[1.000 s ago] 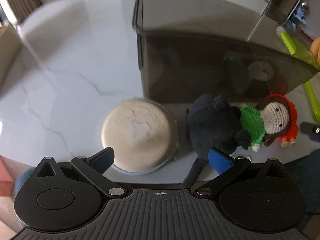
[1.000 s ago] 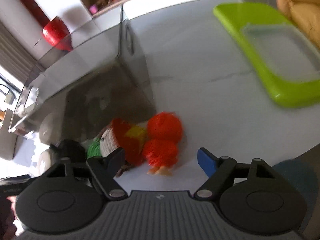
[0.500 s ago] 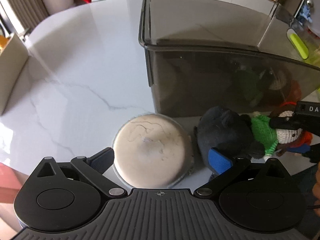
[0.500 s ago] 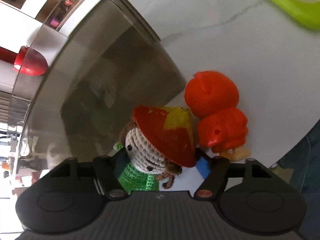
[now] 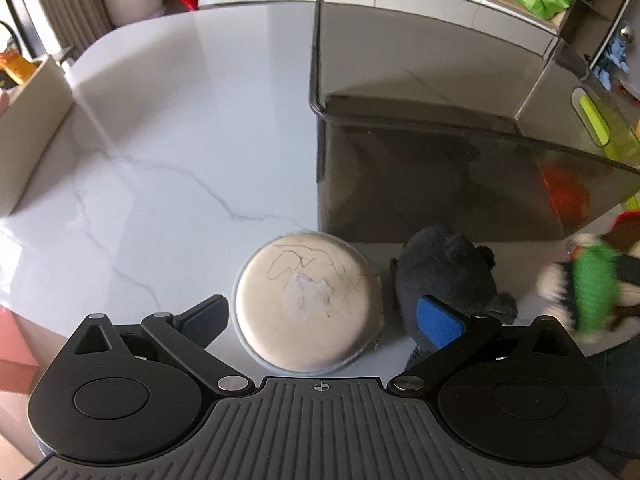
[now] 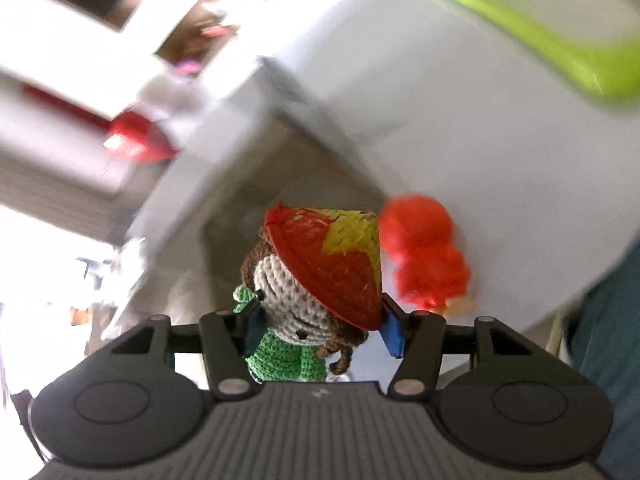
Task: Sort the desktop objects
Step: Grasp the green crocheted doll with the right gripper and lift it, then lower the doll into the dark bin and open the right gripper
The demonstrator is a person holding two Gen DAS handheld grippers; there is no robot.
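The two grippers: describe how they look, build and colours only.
The left gripper and right gripper match: a black ribbed central body with a small crosshair mark, flanked by two round black housings. Black linkage arms with silver pivot pins carry the fingers, which have blue pads. No cables or sleeves are visible.

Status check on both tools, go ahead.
Right tool shut on crocheted doll in red-and-yellow straw hat. Left tool open over round beige lidded tin. Black plush toy beside tin.

White marbled tabletop (image 5: 168, 128) with things resting on it.
We see a round beige lid (image 5: 308, 304), black plush toy (image 5: 448, 276), smoky clear bin (image 5: 440, 168) and orange toy (image 6: 428, 252).
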